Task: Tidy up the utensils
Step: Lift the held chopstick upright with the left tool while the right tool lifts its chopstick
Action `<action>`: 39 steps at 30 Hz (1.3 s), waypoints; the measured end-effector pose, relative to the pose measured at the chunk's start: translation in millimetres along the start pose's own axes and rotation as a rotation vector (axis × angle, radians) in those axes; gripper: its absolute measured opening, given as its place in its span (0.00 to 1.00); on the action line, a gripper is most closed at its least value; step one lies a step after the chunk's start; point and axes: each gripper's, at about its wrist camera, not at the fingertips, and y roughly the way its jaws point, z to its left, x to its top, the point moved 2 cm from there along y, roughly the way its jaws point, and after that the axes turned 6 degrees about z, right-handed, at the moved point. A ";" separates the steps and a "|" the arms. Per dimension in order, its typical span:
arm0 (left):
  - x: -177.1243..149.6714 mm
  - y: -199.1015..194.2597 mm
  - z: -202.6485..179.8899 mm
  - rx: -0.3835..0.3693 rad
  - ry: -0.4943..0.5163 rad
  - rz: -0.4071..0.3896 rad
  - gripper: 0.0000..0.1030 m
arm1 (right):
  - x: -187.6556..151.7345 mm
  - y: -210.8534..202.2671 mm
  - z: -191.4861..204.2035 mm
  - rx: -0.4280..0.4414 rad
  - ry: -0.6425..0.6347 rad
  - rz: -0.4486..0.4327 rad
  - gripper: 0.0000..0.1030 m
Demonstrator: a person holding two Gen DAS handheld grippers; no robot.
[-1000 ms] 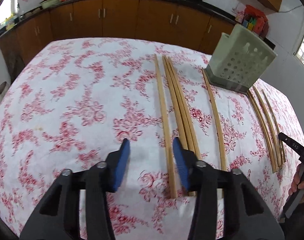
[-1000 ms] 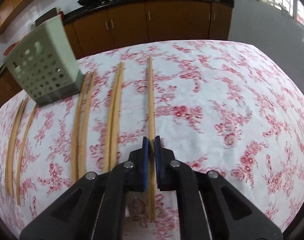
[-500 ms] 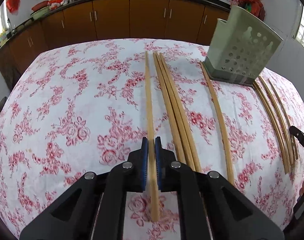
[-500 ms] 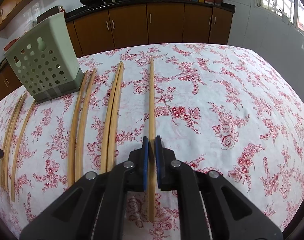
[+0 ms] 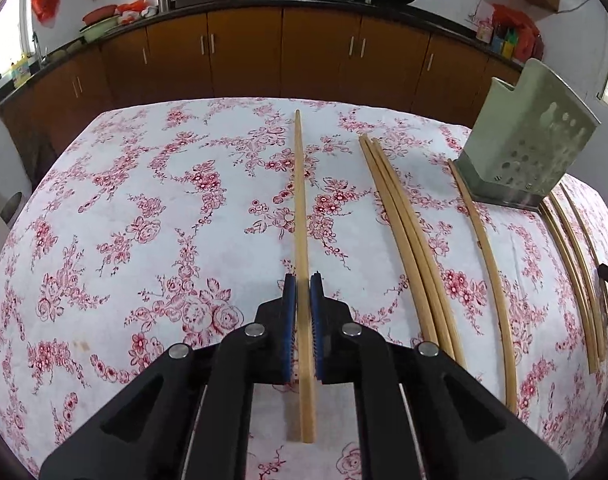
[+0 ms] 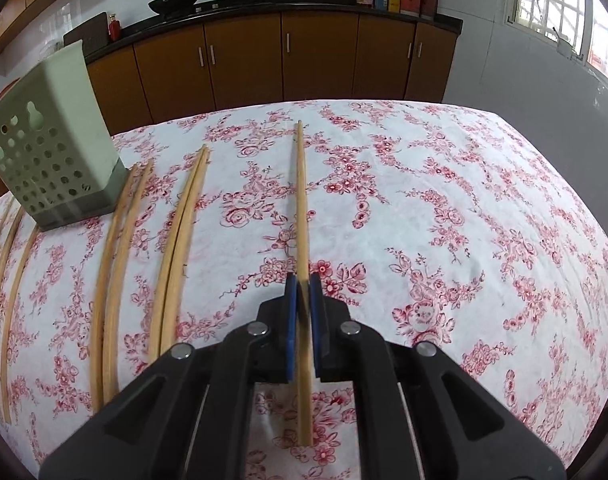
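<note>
The left tool [image 5: 301, 280] pinches one chopstick [image 5: 300, 208]. The right tool [image 6: 303, 280] pinches another chopstick [image 6: 301, 200]. More chopsticks [image 5: 404, 232] lie on the tabletop [image 5: 143, 220] near the holder [image 5: 532, 140], whose bottom looks blurry. No words can be read.

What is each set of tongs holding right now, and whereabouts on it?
Left tongs are shut on a chopstick near its thick end. Right tongs are shut on another chopstick, also near its thick end.

You have one long wooden chopstick [image 5: 300, 216] clamped per gripper; others [image 6: 175, 248] lie beside the perforated green holder [image 6: 51, 152].
</note>
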 end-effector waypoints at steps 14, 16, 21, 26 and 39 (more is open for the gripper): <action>-3.1 -6.7 -1.8 -0.015 0.004 0.003 0.09 | -13.9 -8.1 -1.3 0.009 0.000 -0.002 0.09; -4.8 -8.0 -1.5 -0.015 0.004 0.003 0.09 | -16.2 -9.3 -0.9 0.011 -0.003 -0.002 0.09; -10.3 -11.0 -2.1 -0.013 0.013 0.004 0.09 | -21.1 -12.5 -1.6 0.019 -0.011 -0.002 0.08; -14.0 -16.6 -2.8 -0.012 0.027 0.031 0.08 | -21.3 -30.4 -4.8 0.037 0.005 -0.039 0.07; 18.1 -99.1 1.0 -0.057 0.001 -0.183 0.07 | 7.8 -110.4 -23.3 0.085 0.056 -0.266 0.07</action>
